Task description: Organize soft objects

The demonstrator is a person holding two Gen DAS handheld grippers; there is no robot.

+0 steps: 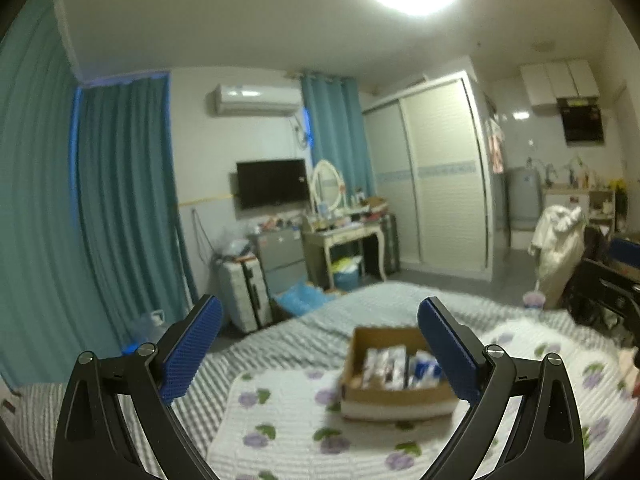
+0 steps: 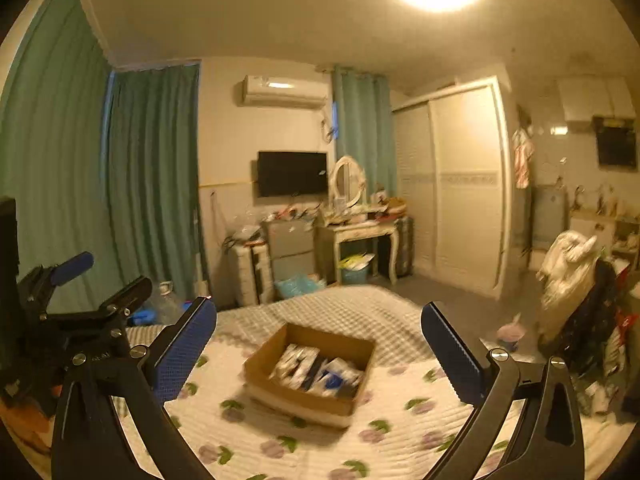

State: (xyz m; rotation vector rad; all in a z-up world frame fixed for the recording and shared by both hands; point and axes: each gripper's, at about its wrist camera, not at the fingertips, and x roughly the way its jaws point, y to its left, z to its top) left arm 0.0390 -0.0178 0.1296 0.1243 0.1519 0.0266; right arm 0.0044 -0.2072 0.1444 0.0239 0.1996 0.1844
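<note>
A brown cardboard box sits on a white quilt with purple flowers on the bed. It holds several white and blue soft packs. My left gripper is open and empty, held above the bed short of the box. In the right wrist view the same box and its packs lie ahead on the quilt. My right gripper is open and empty above the box. The left gripper shows at the left of that view.
A grey striped bedspread covers the far bed. Beyond stand a suitcase, a dressing table, a wall TV, a wardrobe and green curtains. A chair with white clothes stands at the right.
</note>
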